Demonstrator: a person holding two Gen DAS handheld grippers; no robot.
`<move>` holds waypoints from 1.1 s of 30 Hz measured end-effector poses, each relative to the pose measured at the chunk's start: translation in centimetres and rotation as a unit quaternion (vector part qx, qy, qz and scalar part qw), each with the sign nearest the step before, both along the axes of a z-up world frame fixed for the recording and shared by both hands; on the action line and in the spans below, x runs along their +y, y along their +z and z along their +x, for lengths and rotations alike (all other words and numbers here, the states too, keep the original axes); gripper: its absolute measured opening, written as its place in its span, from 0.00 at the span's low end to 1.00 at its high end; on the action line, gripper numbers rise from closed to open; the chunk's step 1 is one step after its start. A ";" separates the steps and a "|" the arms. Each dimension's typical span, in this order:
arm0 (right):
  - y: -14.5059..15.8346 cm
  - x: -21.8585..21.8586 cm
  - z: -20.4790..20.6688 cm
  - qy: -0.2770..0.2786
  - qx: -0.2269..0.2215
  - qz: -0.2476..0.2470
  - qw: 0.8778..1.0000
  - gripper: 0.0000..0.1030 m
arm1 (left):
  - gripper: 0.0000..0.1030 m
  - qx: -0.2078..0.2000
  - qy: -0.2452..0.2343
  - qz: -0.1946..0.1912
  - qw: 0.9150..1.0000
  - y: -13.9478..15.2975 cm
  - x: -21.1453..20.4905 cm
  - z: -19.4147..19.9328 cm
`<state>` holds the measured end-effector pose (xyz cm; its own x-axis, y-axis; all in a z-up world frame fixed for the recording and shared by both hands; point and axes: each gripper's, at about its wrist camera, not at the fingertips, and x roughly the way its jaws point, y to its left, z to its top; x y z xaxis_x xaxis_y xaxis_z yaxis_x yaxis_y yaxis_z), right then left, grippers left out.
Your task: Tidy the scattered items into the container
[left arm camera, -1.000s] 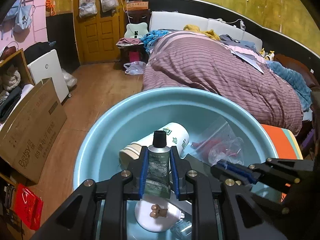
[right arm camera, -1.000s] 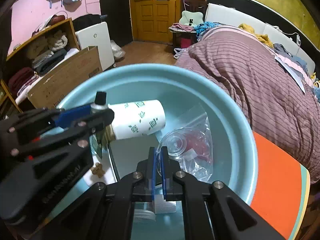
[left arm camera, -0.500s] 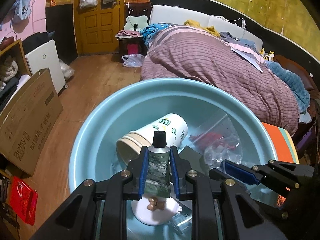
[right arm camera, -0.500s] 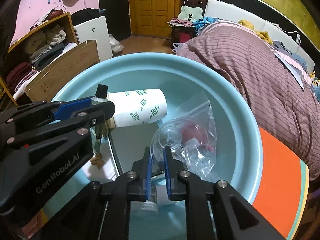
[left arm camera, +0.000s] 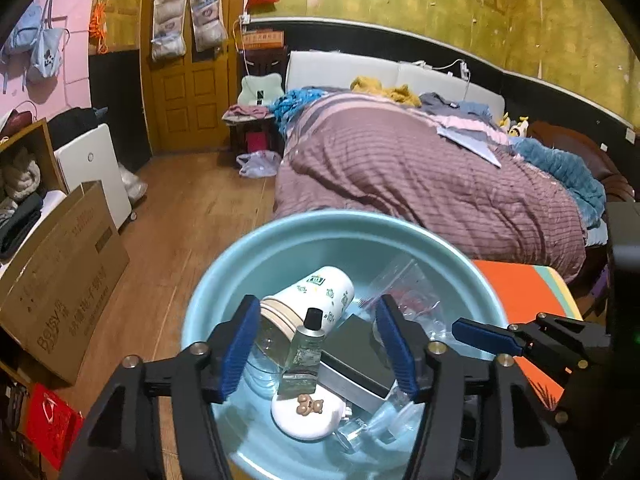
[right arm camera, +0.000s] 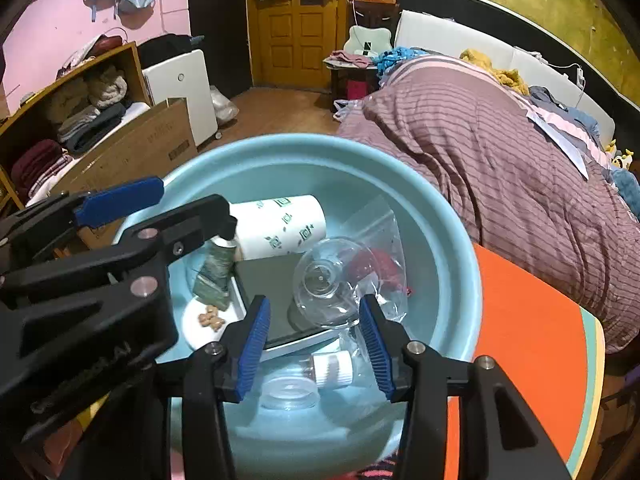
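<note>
A light blue basin [left arm camera: 224, 288] [right arm camera: 448, 240] holds the items. In it lie a green tube with a black cap [left arm camera: 304, 354] [right arm camera: 216, 272], a white paper cup with green marks [left arm camera: 316, 296] [right arm camera: 280, 226], a clear plastic bag [left arm camera: 404, 292] [right arm camera: 380, 256], a dark flat box [left arm camera: 352, 364], a white round piece with a small bear [left arm camera: 308, 412] and a small clear bottle with a white cap [right arm camera: 332, 368]. My left gripper [left arm camera: 318, 350] is open above the tube. My right gripper [right arm camera: 312, 352] is open above the clear bottle and bag.
The basin stands on an orange mat [right arm camera: 528, 328]. A bed with a striped purple cover [left arm camera: 420, 168] lies behind. A cardboard box [left arm camera: 60, 280] and shelves with clothes [right arm camera: 60, 120] stand at the left on the wooden floor [left arm camera: 192, 208].
Both grippers have opened and pulled back up from the basin. The left one has let go of the green tube and the right one of the clear bag; both items now lie in the basin.
</note>
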<state>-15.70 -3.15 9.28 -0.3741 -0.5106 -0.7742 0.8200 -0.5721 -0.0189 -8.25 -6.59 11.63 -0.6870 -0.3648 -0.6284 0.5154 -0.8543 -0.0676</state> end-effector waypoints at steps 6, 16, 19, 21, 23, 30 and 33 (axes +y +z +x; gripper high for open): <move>2.0 1.5 1.6 -0.008 0.013 -0.014 1.000 0.53 | 0.81 0.022 -0.009 -0.019 1.000 2.0 1.6 1.7; 5.4 6.2 4.9 -0.053 0.059 -0.047 0.996 0.83 | 0.86 0.039 -0.041 -0.008 0.998 3.7 5.2 4.1; 5.9 8.6 5.4 -0.075 0.059 -0.058 0.994 0.87 | 0.86 0.037 -0.062 -0.003 0.997 3.6 6.6 4.4; 5.9 10.4 5.7 -0.092 0.055 -0.061 0.992 0.87 | 0.92 0.032 -0.080 -0.002 0.996 3.5 7.7 4.4; 5.7 12.1 6.0 -0.109 0.051 -0.064 0.991 0.87 | 1.00 0.024 -0.101 -0.004 0.995 3.1 8.8 4.2; 3.5 18.9 8.5 -0.182 0.023 -0.095 0.978 0.87 | 1.00 -0.019 -0.163 -0.051 0.985 0.8 14.5 3.7; 2.5 21.0 10.0 -0.203 0.018 -0.096 0.974 0.87 | 1.00 -0.028 -0.188 -0.059 0.980 -0.1 16.6 3.9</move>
<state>-5.67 17.83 11.74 -0.6006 -0.4490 -0.6616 0.5264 -0.8449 0.0955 -4.38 9.99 11.49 -0.7527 -0.1643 -0.6376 0.1626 -0.9848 0.0619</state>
